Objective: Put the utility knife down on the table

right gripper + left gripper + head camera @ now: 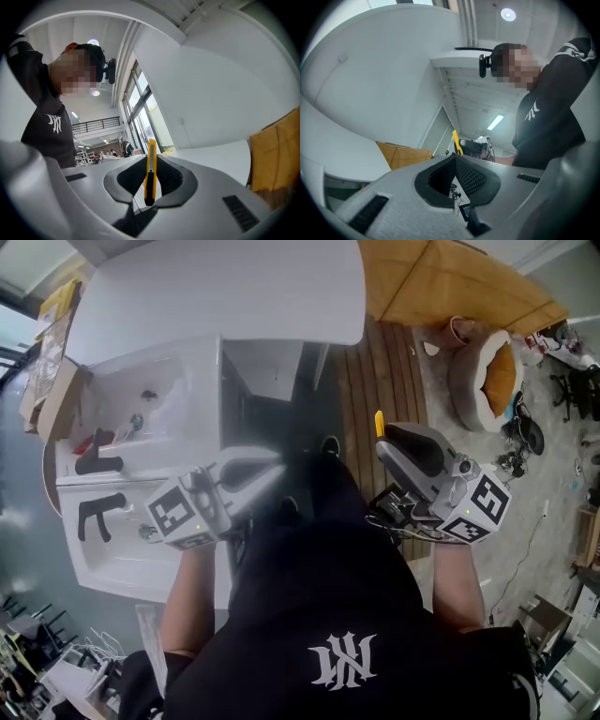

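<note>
Off the near right corner of the white table [234, 287], clear of its top and over the wooden floor [361, 381], the right gripper [386, 439] holds the utility knife [379, 423]. In the right gripper view the jaws are clamped on the knife's yellow body [150, 173], which stands upright between the dark pads, its upper end rising past the jaw tips and its black lower end sitting in the gap behind them. The knife touches nothing but the gripper.

The left gripper [272, 468] hangs to the left of it, just off the table's near edge, beside a white shelf unit [202, 357] that carries a few black parts. In the left gripper view its jaws [454, 157] are pressed together at the tips with nothing between them, and the knife shows beyond them as a yellow strip.

Both grippers are held in front of a person in a black shirt [328, 615]. A round cushioned bed [487, 376] lies on the floor well to the right.
</note>
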The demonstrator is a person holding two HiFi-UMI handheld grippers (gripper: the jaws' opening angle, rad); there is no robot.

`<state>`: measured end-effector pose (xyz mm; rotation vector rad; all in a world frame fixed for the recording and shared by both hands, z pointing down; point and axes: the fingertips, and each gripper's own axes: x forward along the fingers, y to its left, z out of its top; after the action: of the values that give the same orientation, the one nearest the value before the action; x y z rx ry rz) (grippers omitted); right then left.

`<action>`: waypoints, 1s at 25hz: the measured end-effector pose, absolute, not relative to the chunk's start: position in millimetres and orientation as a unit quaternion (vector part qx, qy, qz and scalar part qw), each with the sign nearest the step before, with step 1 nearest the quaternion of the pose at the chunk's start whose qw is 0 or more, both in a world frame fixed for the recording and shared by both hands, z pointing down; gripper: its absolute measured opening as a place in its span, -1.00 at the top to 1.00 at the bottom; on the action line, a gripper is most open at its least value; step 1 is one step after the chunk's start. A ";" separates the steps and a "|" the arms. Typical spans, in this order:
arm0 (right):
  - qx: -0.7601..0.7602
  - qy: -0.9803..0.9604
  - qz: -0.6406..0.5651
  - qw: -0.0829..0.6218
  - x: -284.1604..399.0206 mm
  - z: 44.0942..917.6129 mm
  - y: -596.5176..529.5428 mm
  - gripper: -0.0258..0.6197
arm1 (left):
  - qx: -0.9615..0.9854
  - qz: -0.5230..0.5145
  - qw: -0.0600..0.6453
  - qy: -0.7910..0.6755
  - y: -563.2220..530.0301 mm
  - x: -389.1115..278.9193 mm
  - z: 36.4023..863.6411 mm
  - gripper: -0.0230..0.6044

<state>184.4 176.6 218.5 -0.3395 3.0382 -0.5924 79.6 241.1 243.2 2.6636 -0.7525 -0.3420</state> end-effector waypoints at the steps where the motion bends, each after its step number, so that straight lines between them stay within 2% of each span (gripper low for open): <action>1: -0.103 0.975 -0.194 0.017 183.7 222.0 161.0 0.75 | 0.937 -0.117 0.181 -0.274 227.4 79.2 246.2 0.91; 7: -0.073 0.974 -0.210 0.034 188.3 228.3 59.1 0.75 | 0.926 -0.057 0.197 -0.318 129.9 87.4 269.5 0.91; 13: -0.063 0.968 -0.236 0.066 205.8 227.2 -35.1 0.75 | 0.915 -0.051 0.216 -0.337 47.8 106.0 270.4 0.91; 17: -0.052 0.963 -0.253 0.076 209.8 237.9 -74.0 0.75 | 0.914 -0.041 0.203 -0.349 13.3 103.9 266.6 0.91; 21: -0.050 0.964 -0.255 0.061 190.7 254.7 -104.7 0.75 | 0.911 -0.036 0.202 -0.358 -14.5 84.7 272.8 0.91; 25: -0.047 0.963 -0.262 0.043 144.8 270.9 -137.9 0.75 | 0.894 -0.048 0.212 -0.393 -50.8 31.6 296.4 0.91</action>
<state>144.8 -137.9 270.9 -0.1447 2.9462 -0.8006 31.6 -50.8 296.4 2.4832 -1.0905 -0.1331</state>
